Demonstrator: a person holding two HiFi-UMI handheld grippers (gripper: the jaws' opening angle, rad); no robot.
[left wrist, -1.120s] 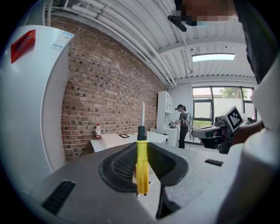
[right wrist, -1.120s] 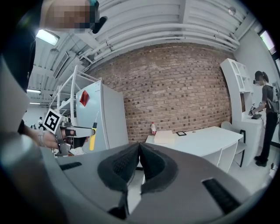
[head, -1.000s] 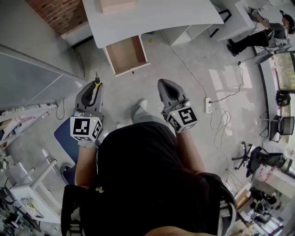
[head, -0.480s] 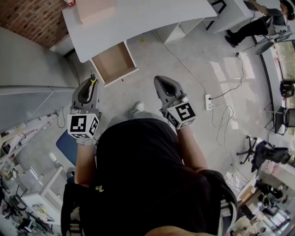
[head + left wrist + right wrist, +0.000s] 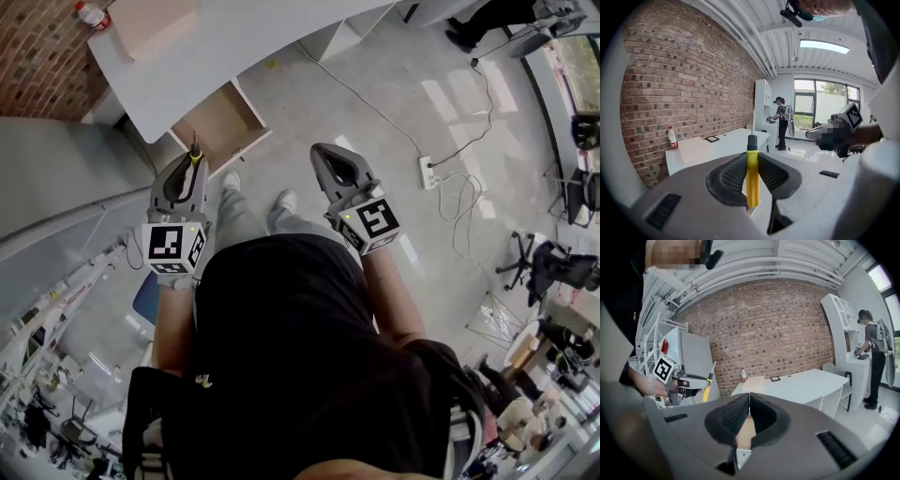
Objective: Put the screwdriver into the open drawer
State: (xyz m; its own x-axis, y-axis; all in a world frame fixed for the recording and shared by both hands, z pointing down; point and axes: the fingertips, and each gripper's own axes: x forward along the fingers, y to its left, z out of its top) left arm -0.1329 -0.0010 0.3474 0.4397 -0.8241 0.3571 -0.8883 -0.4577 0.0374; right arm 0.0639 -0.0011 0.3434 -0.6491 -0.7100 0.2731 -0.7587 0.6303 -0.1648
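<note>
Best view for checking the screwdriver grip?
Left gripper view: the screwdriver fills the centre, yellow handle clamped in the left tongs. Head view shows only its front end; right gripper view shows it small, far left.

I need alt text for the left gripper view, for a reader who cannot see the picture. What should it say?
The left gripper is shut on a screwdriver with a yellow handle, its thin shaft sticking out past the jaws. Behind it are a brick wall, a white desk with a bottle on it, and a person standing far off near a window.
</note>
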